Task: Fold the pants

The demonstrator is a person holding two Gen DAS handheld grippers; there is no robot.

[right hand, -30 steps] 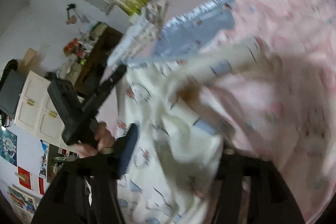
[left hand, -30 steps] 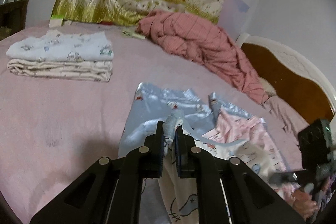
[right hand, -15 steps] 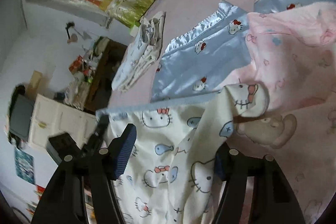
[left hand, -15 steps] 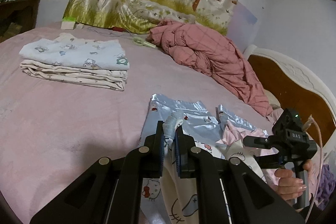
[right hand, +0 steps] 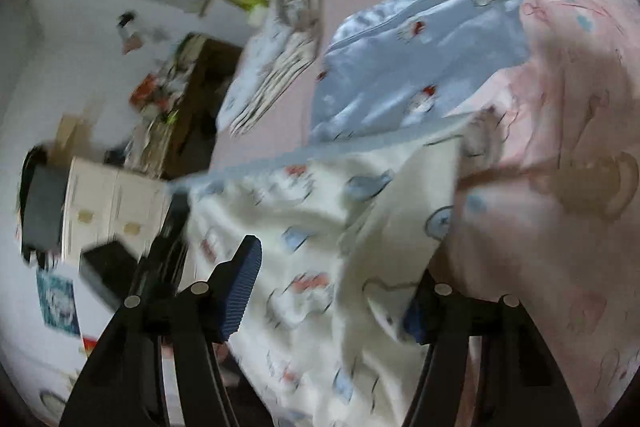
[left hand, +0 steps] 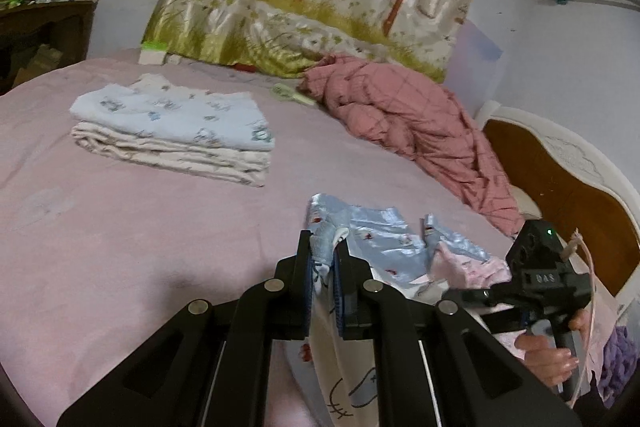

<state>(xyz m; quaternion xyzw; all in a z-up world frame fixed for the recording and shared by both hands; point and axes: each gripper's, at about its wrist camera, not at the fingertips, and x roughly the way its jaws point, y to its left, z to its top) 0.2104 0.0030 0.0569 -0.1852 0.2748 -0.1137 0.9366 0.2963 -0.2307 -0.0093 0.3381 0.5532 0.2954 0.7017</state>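
Cream cartoon-print pants (left hand: 340,359) hang pinched by their blue waistband in the clamped left gripper (left hand: 323,281), above the pink bed (left hand: 140,239). Right gripper (right hand: 332,291) stands wide, cloth between its pads, unpressed. Beyond lie blue satin pants (left hand: 384,243), then a folded stack (left hand: 176,131).

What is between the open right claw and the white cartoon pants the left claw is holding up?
Nothing visible. The white pants already hang between the right claw and its wide-open jaws, with no other thing in front. The left claw is shut on their blue waistband. The blue pants and pink garment lie beyond, on the bed.
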